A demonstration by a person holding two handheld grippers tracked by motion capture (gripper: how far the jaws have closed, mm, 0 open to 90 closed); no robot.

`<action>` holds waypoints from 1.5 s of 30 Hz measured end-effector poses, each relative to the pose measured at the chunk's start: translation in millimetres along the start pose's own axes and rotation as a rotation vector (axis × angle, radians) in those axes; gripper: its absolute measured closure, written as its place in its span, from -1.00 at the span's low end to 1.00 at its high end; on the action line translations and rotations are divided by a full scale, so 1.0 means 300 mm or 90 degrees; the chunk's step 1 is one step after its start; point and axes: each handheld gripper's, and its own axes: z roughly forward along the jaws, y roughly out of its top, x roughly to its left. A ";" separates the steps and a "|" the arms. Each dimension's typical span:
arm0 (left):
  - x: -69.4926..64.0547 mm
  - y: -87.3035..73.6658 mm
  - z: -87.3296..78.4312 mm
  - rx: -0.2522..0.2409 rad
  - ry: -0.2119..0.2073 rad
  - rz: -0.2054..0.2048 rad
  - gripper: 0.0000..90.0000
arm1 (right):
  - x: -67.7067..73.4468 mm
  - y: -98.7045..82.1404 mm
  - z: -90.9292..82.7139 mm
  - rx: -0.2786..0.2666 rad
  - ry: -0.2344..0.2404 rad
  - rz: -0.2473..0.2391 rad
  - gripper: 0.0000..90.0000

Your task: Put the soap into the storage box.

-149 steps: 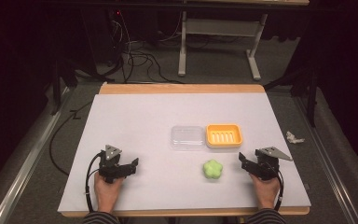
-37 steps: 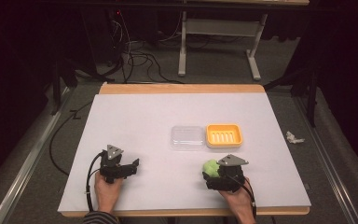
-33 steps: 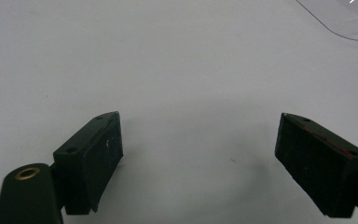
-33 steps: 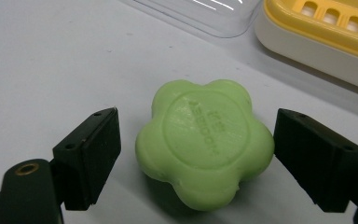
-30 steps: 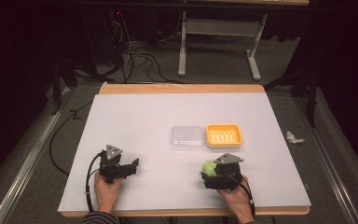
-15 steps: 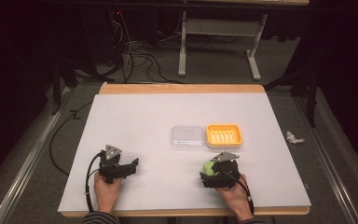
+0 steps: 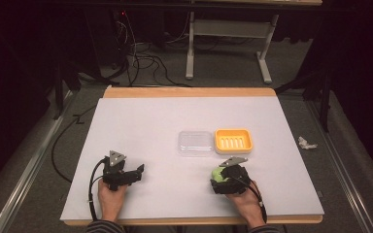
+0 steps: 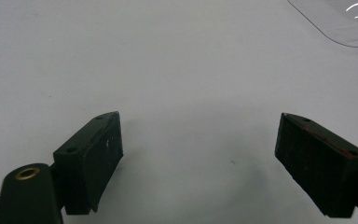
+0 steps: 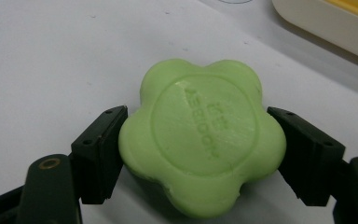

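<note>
Soap [image 9: 203, 135], green and flower-shaped, is pinched between the jaws of the right gripper [image 7: 229, 178] on the desk [image 7: 165, 121], near the orange dish [image 7: 233, 141]. Its embossed letters are hard to read. The left gripper [image 8: 200, 156] is held with jaws spread.

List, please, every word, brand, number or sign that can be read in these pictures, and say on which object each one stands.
Green flower-shaped soap, between the right gripper's fingers: raised letters stamped in its round middle, upside down in the right gripper view and too shallow and blurred to read with certainty.
Orange soap dish, clear lid, left gripper: no text readable.
</note>
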 end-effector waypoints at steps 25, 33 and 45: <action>0.002 0.002 -0.002 0.000 -0.007 -0.006 -0.65 | 0.016 0.022 -0.030 -0.023 0.029 -0.026 -0.44; 0.001 0.002 -0.003 0.002 -0.007 -0.004 -0.65 | -0.009 0.021 -0.029 -0.041 0.043 -0.003 -0.44; 0.000 0.000 -0.001 0.002 -0.003 0.000 -0.65 | -0.050 0.017 -0.060 -0.077 0.054 0.024 -0.44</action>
